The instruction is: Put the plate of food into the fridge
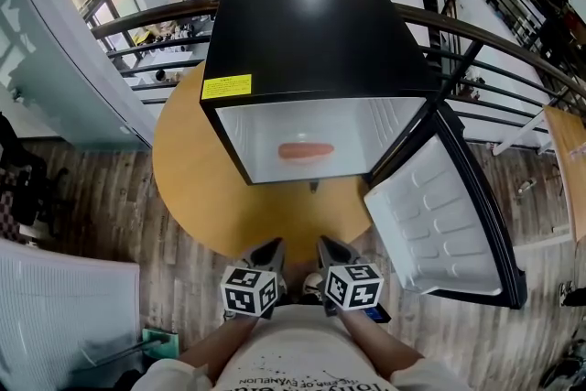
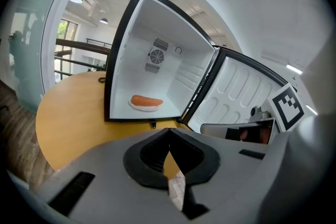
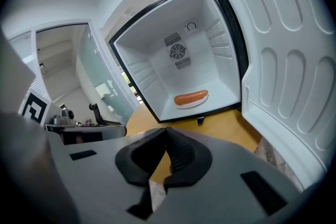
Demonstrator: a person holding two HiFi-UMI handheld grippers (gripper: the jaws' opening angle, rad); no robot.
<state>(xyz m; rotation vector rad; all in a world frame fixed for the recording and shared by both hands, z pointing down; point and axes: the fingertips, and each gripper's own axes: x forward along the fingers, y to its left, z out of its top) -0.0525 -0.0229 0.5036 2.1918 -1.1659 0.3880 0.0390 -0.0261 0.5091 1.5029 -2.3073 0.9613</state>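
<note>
Orange-pink sausage (image 2: 147, 99) lies on a small white plate (image 2: 137, 106), and the plate sits on the white floor of the fridge (image 1: 311, 32), near the middle of the compartment and set back from the front edge. A round fan grille (image 2: 156, 56) shows on the back wall above it. The fridge is a small black box with a yellow sticker (image 1: 226, 86) on its top; its door (image 1: 439, 224) stands swung wide open to the right, white ribbed lining facing up. It stands on a round wooden table (image 1: 183, 160) beside a curved railing (image 1: 494, 46).

Both grippers are well apart from the plate, held side by side at the near edge of the table and pointed toward the open compartment. The left gripper (image 1: 273, 244) has its jaws closed together with nothing between them. The right gripper (image 1: 326, 243) likewise has its jaws brought together at the tips and carries nothing.
</note>
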